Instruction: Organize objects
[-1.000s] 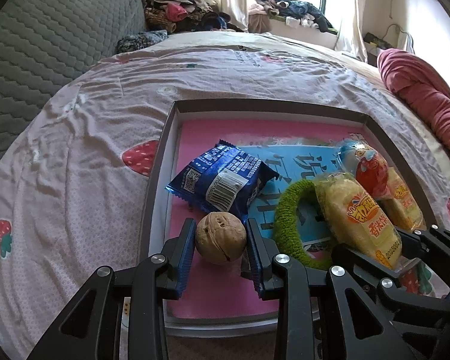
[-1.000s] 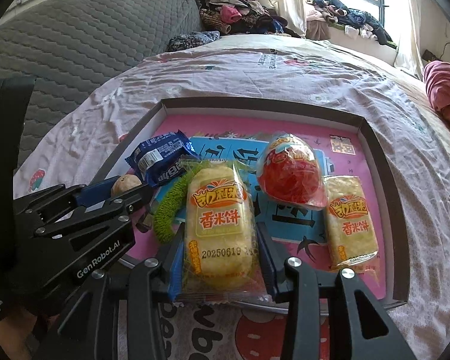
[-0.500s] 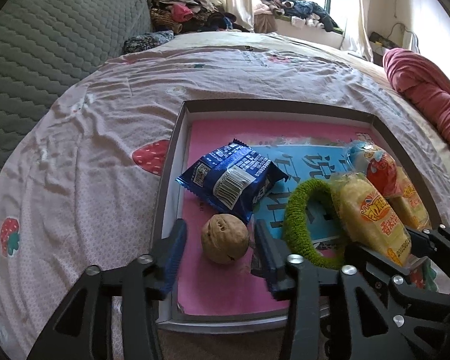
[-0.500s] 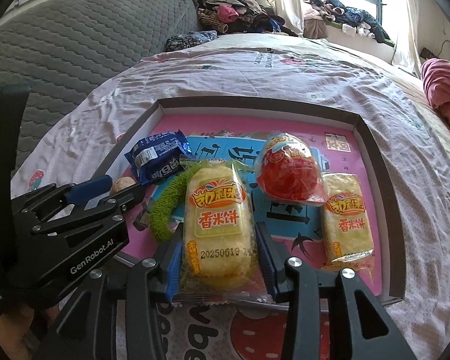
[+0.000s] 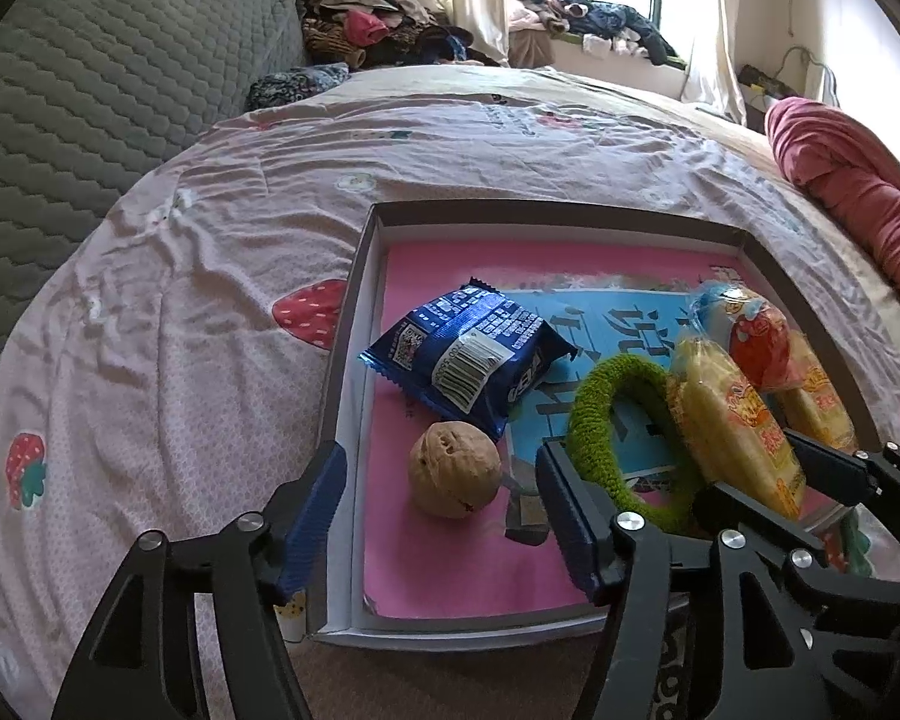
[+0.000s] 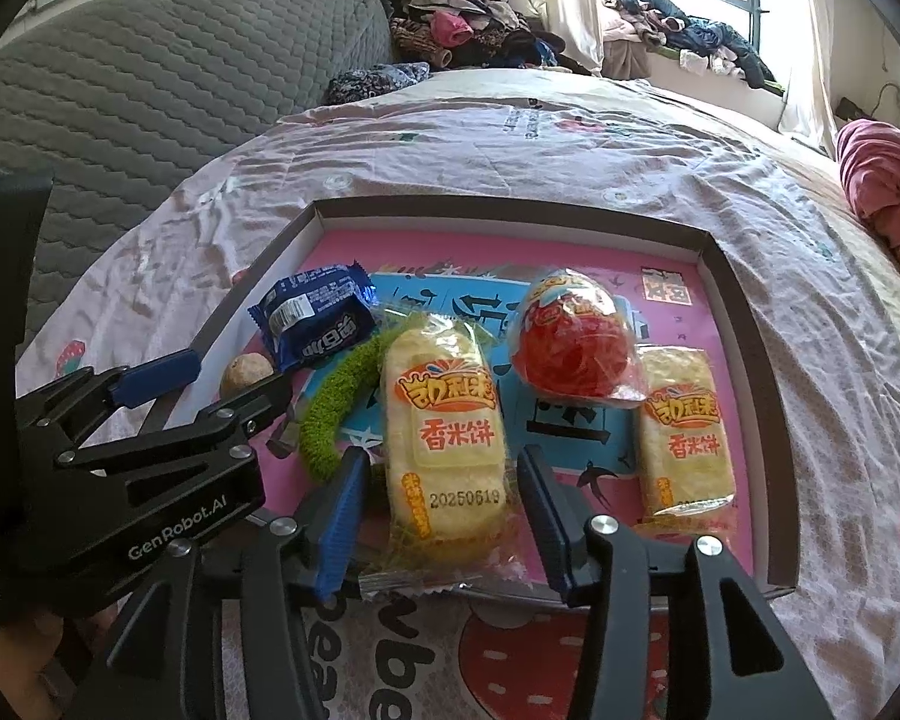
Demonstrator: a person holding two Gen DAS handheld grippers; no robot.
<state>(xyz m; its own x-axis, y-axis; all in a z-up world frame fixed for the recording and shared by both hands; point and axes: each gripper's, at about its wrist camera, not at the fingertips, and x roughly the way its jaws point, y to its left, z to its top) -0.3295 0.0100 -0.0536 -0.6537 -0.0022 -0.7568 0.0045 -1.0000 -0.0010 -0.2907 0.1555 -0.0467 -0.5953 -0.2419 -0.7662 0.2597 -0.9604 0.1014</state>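
A shallow box tray (image 5: pixel 336 396) (image 6: pixel 744 324) with a pink and blue base lies on the bed. In it are a walnut (image 5: pixel 453 470) (image 6: pixel 245 375), a blue snack packet (image 5: pixel 468 354) (image 6: pixel 312 324), a green fuzzy ring (image 5: pixel 606 420) (image 6: pixel 336 402), two yellow rice-cake packets (image 6: pixel 444 432) (image 6: pixel 684 438) and a red-and-clear packet (image 6: pixel 576 342). My left gripper (image 5: pixel 441 525) is open, its jaws wide apart either side of the walnut and clear of it. My right gripper (image 6: pixel 444 510) is open around the near rice-cake packet, whose near end overhangs the tray rim.
The bed sheet (image 5: pixel 180 312) is pale pink with strawberry prints. A grey quilted headboard (image 5: pixel 90 96) is at the left. A red blanket (image 5: pixel 852 192) lies at the right. Piled clothes (image 5: pixel 378 30) sit at the back by the window.
My left gripper has let go of the walnut, opened wide and drawn back; the walnut now rests in the tray. My right gripper has opened, its jaws now clear of the rice-cake packet.
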